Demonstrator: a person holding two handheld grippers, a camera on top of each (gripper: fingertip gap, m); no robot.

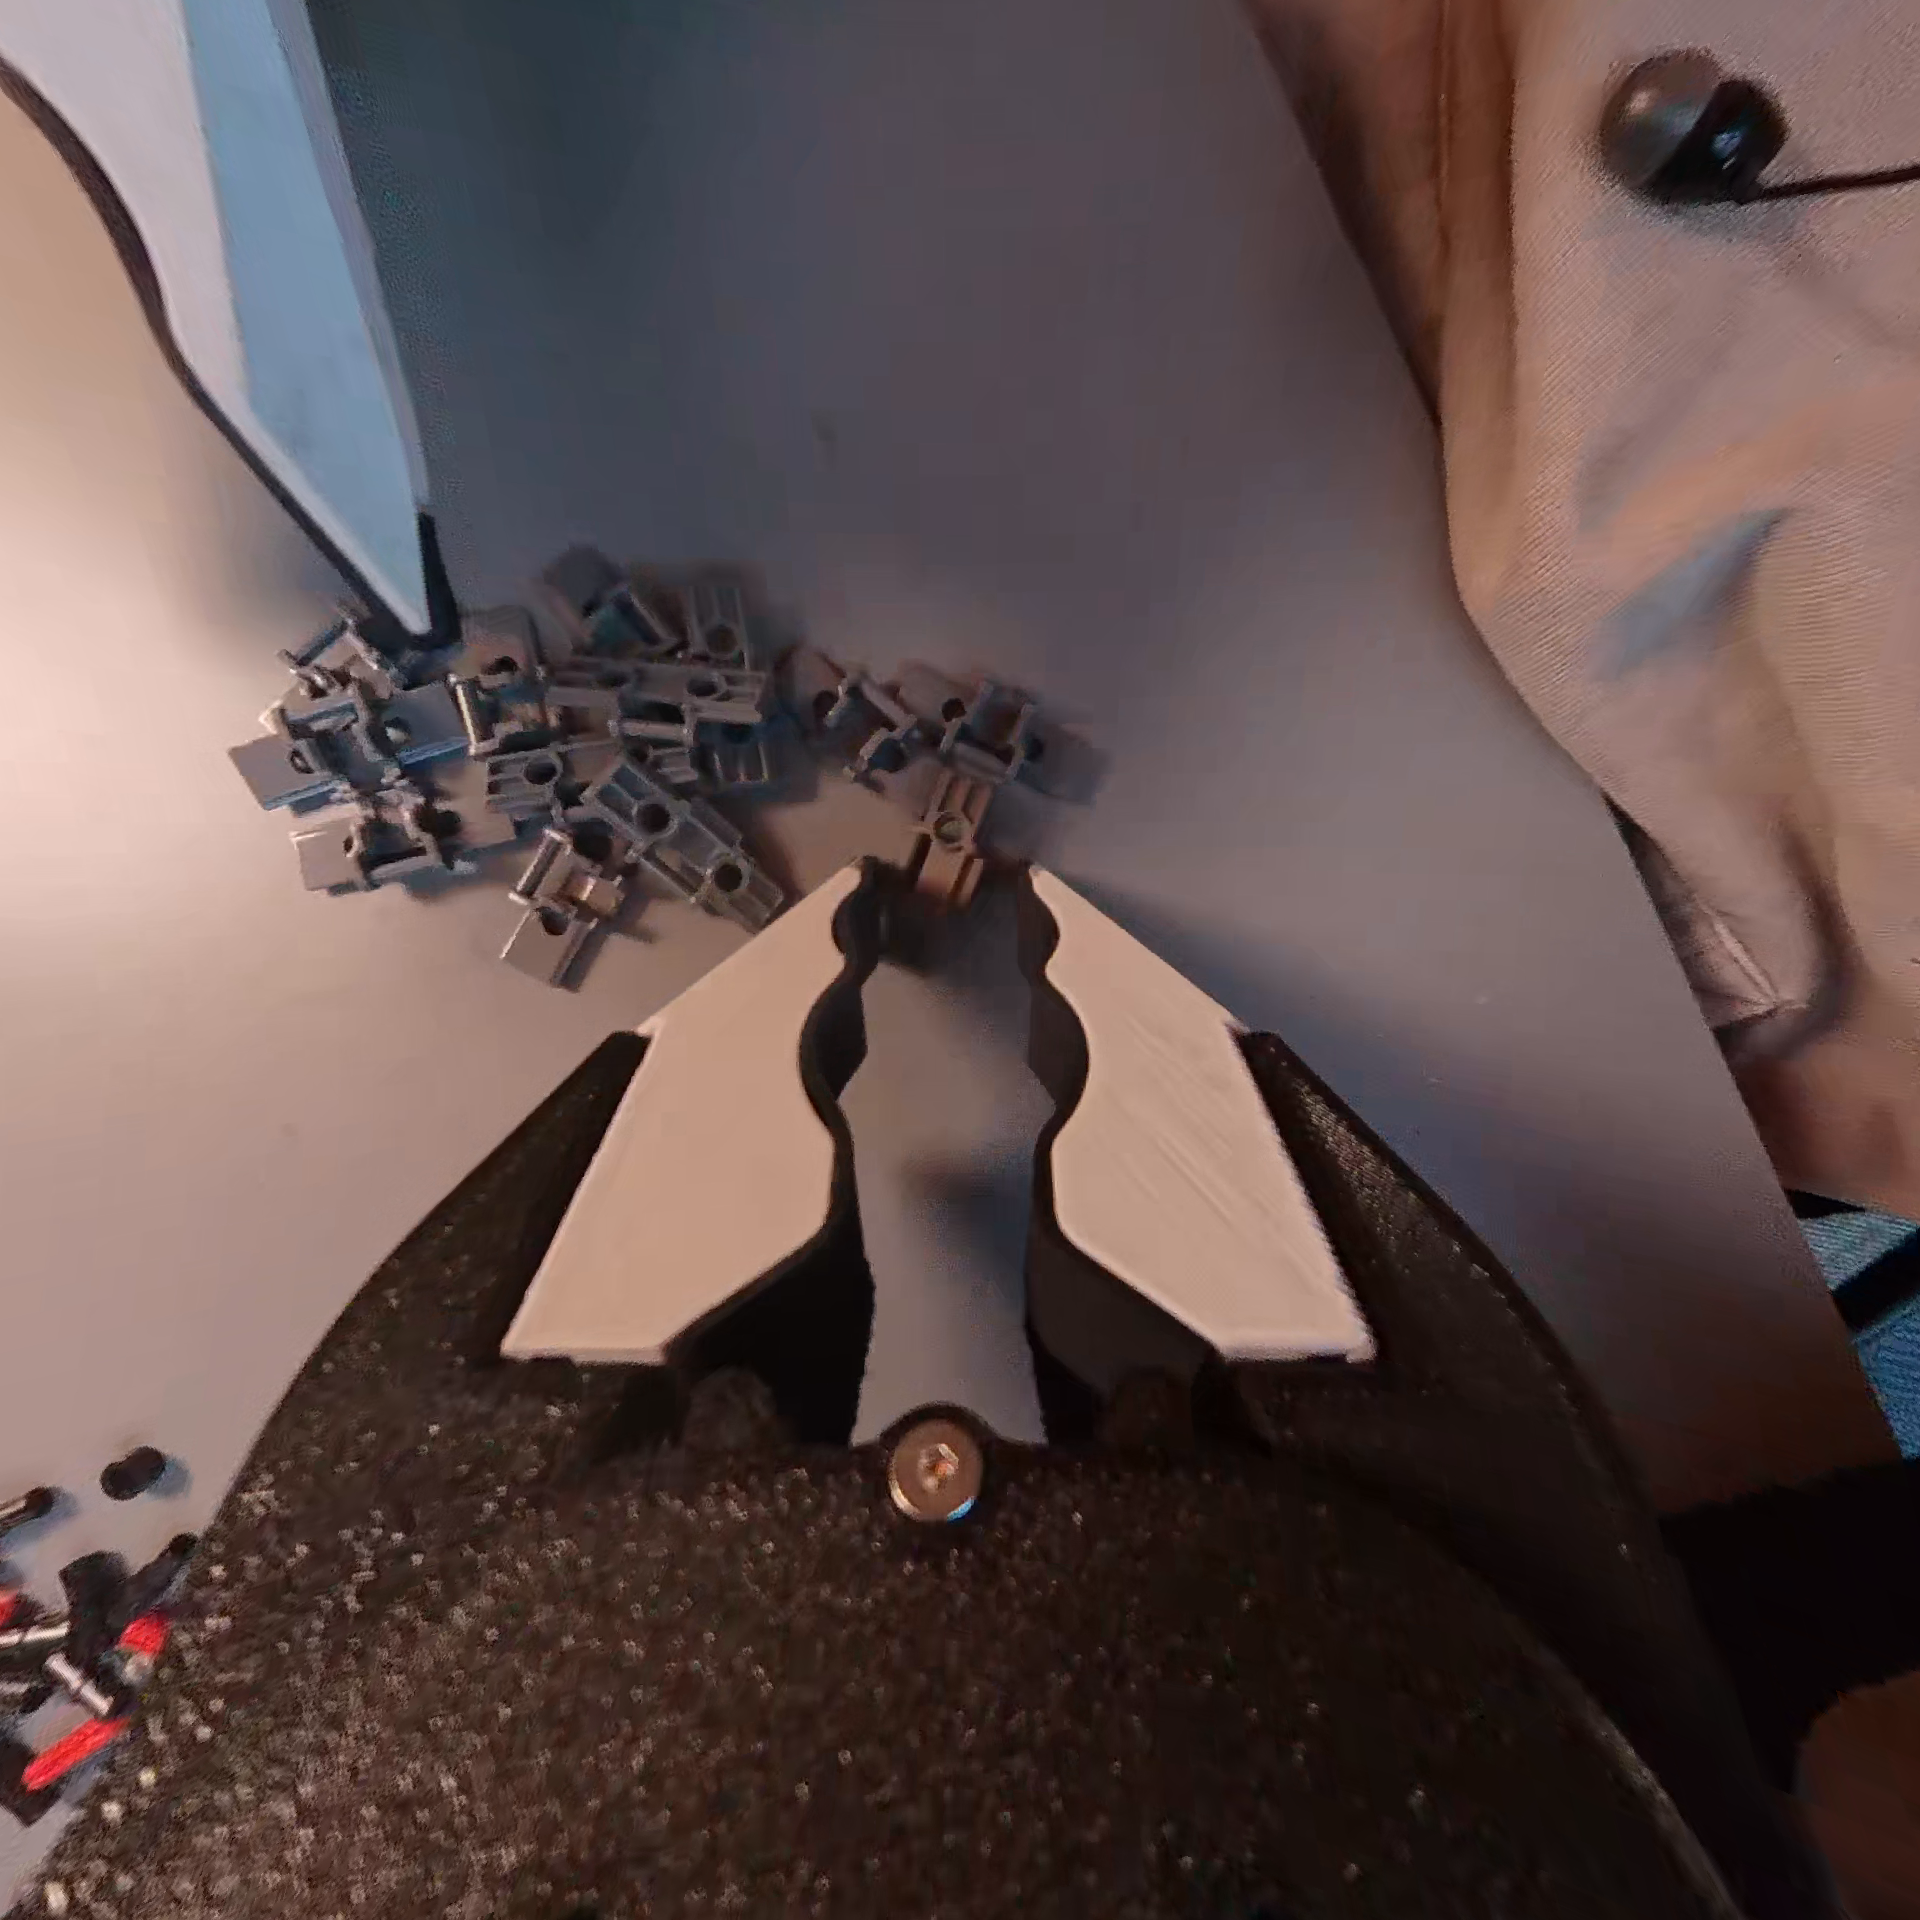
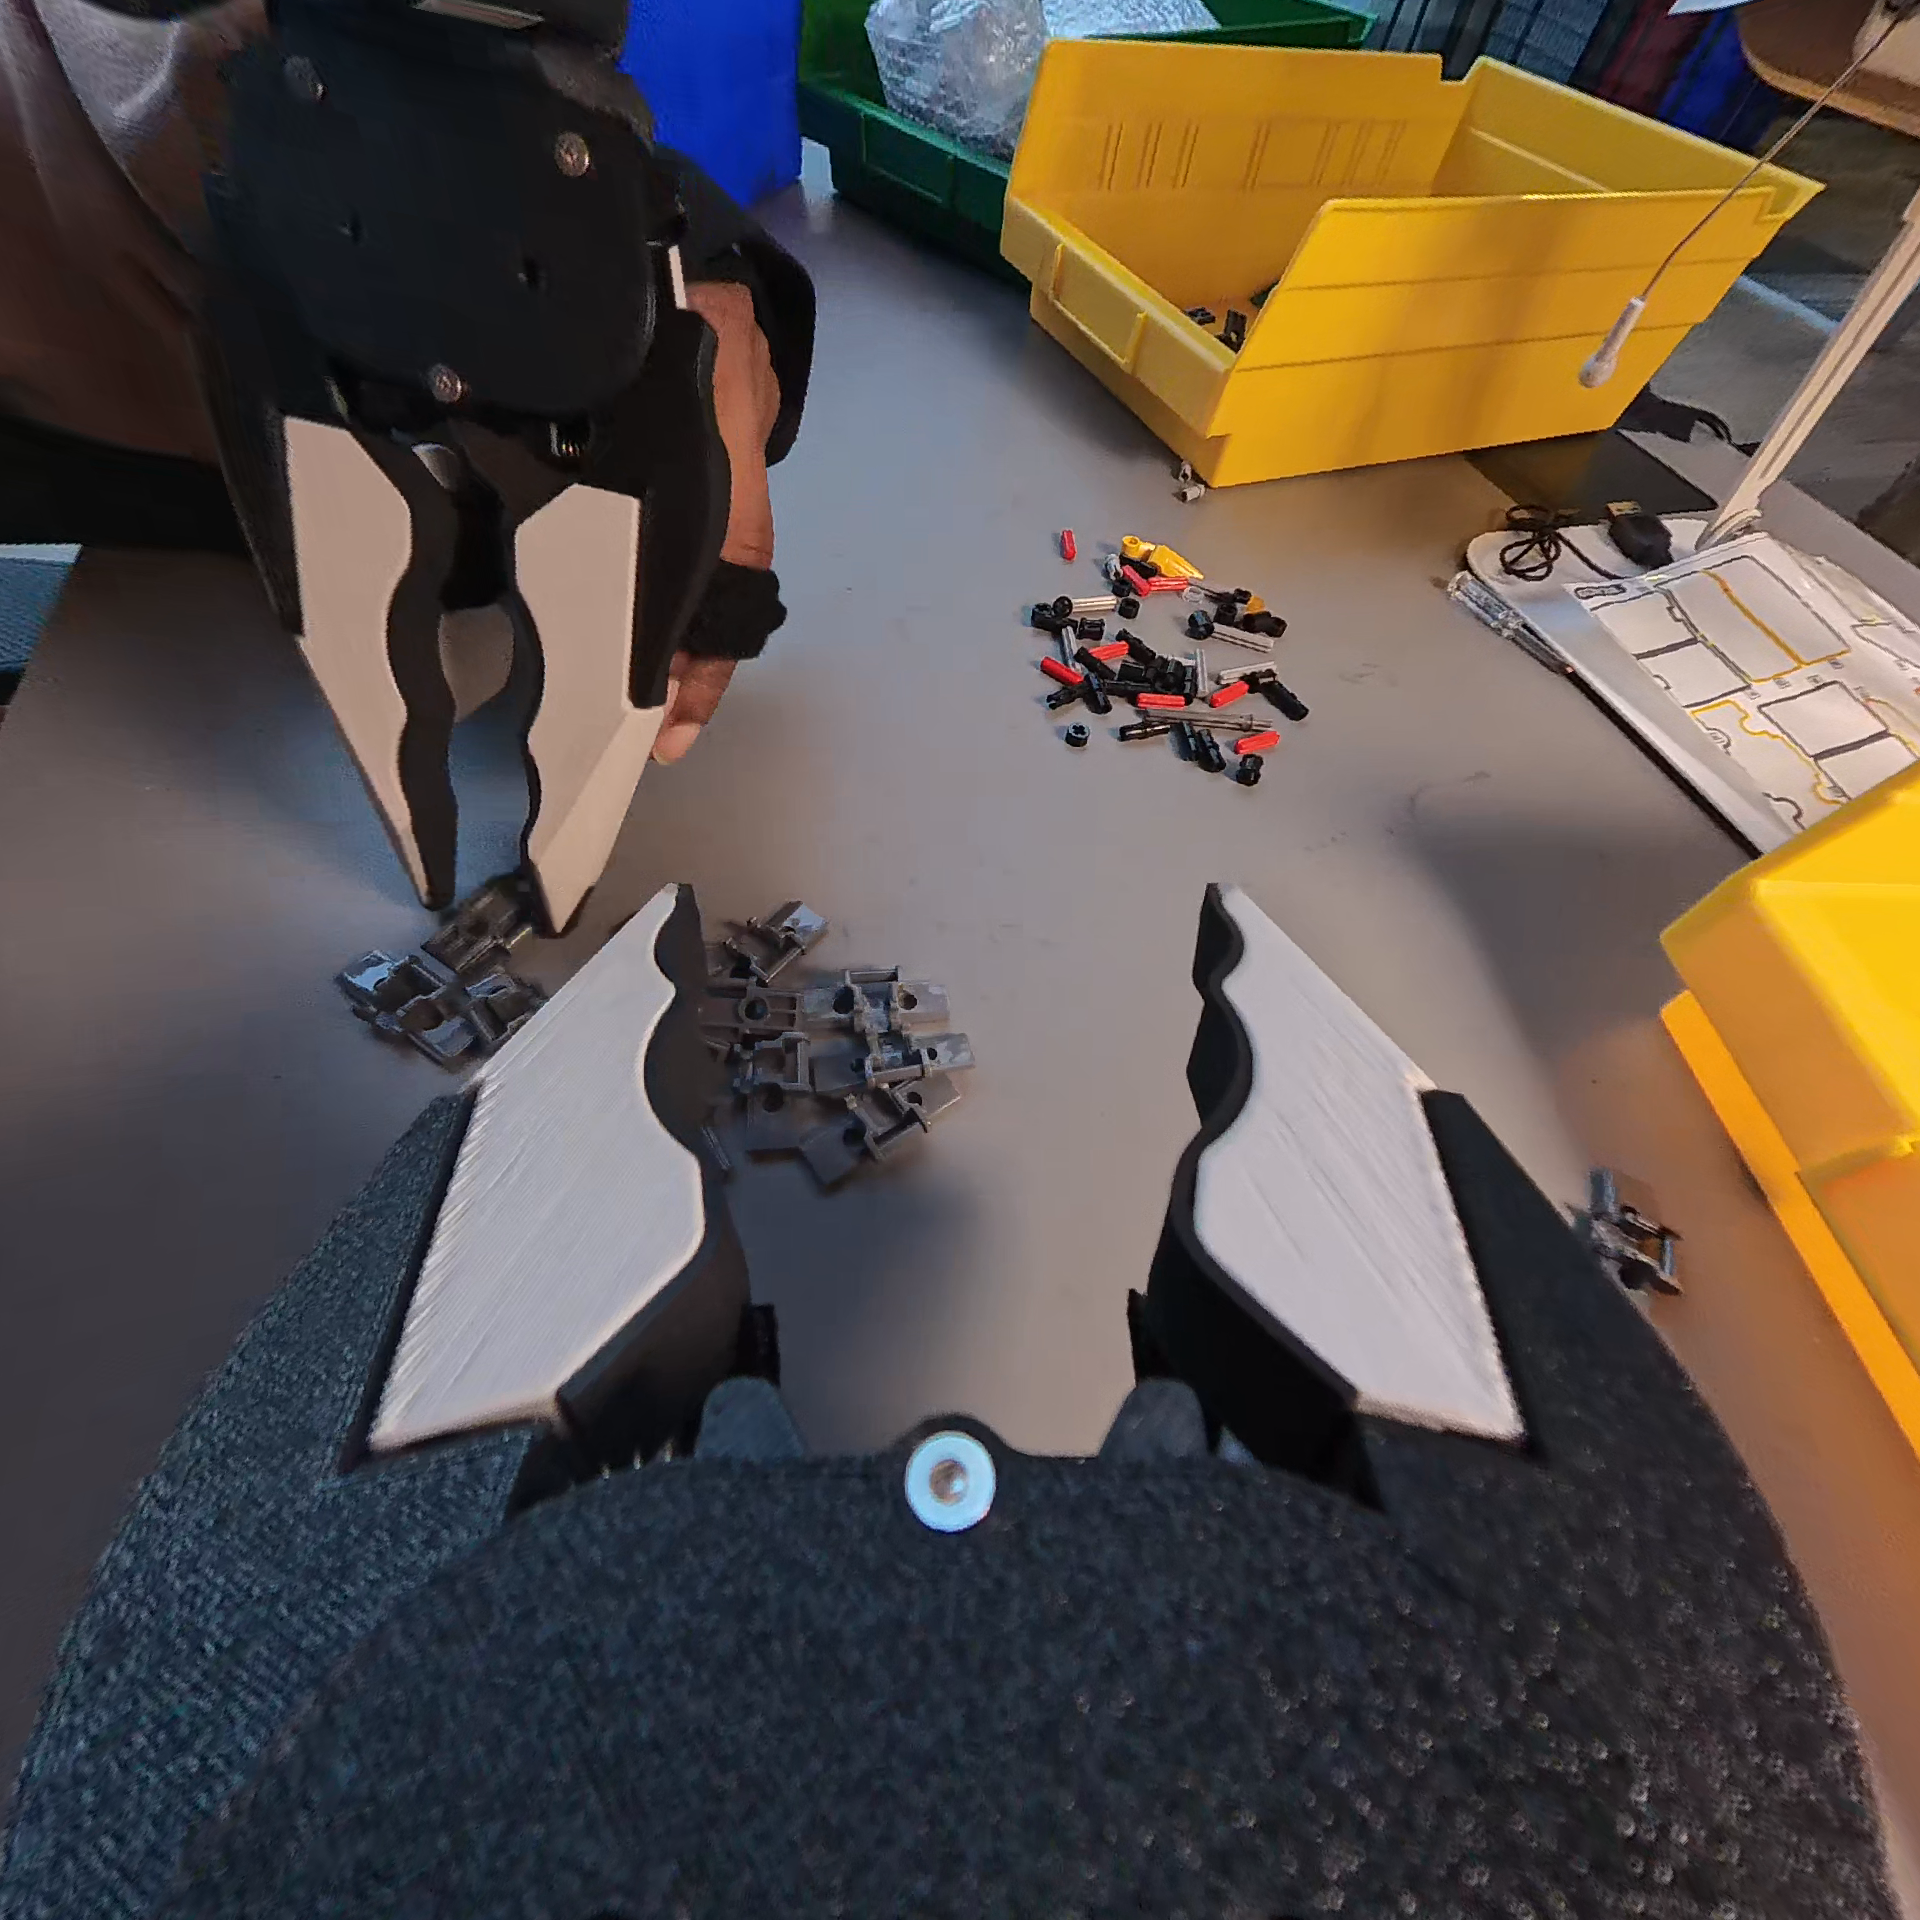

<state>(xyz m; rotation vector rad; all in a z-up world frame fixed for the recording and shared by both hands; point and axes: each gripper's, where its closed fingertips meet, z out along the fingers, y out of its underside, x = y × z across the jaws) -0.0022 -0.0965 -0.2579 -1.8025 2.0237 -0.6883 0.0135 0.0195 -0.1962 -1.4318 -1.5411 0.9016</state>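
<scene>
1. Grey plastic connector pieces (image 2: 831, 1039) lie in a loose pile on the counter (image 2: 935, 436), just ahead of both my claws.
2. Left claw (image 1: 945, 873): tips down at the near edge of the pile, jaws drawn close about a single grey piece (image 1: 948, 847). That piece lies between the two tips and is touching or very nearly touching its neighbours in the pile. Whether the pads actually press on it, I cannot tell: a slim gap shows on each side in the left wrist view.
3. Right claw (image 2: 940, 894): spread wide and holding nothing. It hangs over the counter, its left finger covering part of the pile.
4. Seen from the right wrist view, the left claw (image 2: 499, 914) stands steeply, almost upright, with my hand (image 2: 727, 520) behind it.
5. Surroundings:
   - A lone grey piece (image 2: 1631, 1236) lies well apart, beside the right finger.
   - A scatter of black and red pins (image 2: 1164, 665) lies farther out.
   - A yellow bin (image 2: 1351, 260) stands beyond the pins.
   - A second yellow bin (image 2: 1818, 987) stands at the right edge.
   - A printed sheet (image 2: 1714, 665) lies between the two bins.
</scene>
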